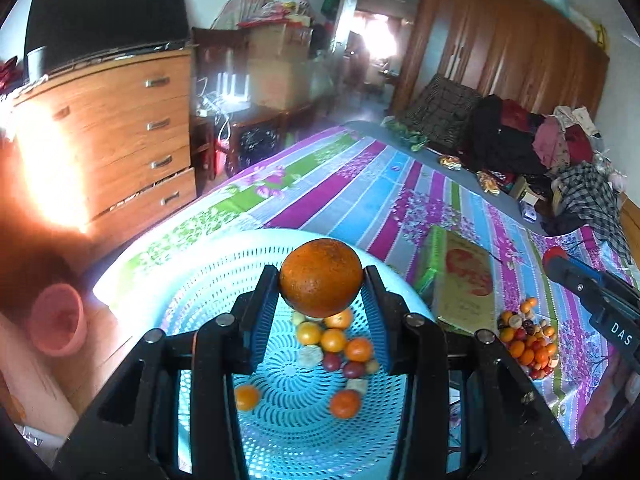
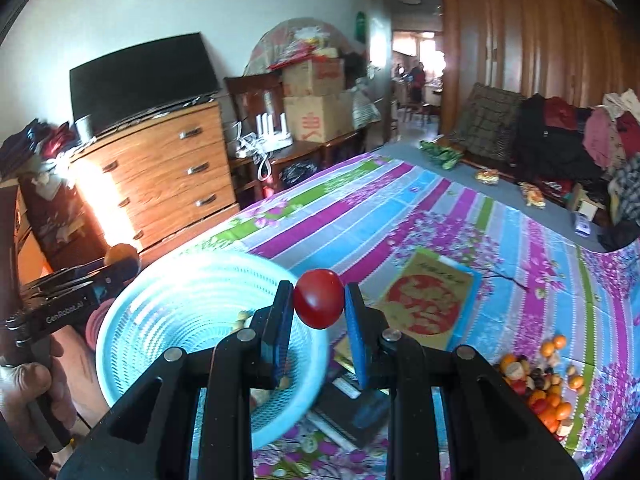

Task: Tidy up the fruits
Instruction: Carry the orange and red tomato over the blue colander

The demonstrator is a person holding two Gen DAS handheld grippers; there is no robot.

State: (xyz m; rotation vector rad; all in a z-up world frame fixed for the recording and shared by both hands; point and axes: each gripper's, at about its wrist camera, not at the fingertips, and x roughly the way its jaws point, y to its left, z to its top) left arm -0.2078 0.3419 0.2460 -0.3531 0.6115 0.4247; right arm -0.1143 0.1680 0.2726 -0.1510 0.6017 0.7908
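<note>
My left gripper (image 1: 321,280) is shut on an orange (image 1: 321,277) and holds it above a light blue perforated basket (image 1: 192,276). Several small oranges and dark red fruits (image 1: 336,350) lie in the basket. My right gripper (image 2: 318,300) is shut on a small red fruit (image 2: 319,298) and holds it above the basket's right rim (image 2: 312,360). A pile of small mixed fruits (image 1: 528,338) lies on the striped floral bedspread to the right; it also shows in the right wrist view (image 2: 540,380).
A flat yellow and green box (image 1: 460,280) lies on the bed between basket and fruit pile. Books (image 2: 348,408) lie under the right gripper. A wooden dresser (image 1: 120,136) stands left; clothes (image 1: 540,148) are heaped at the far right.
</note>
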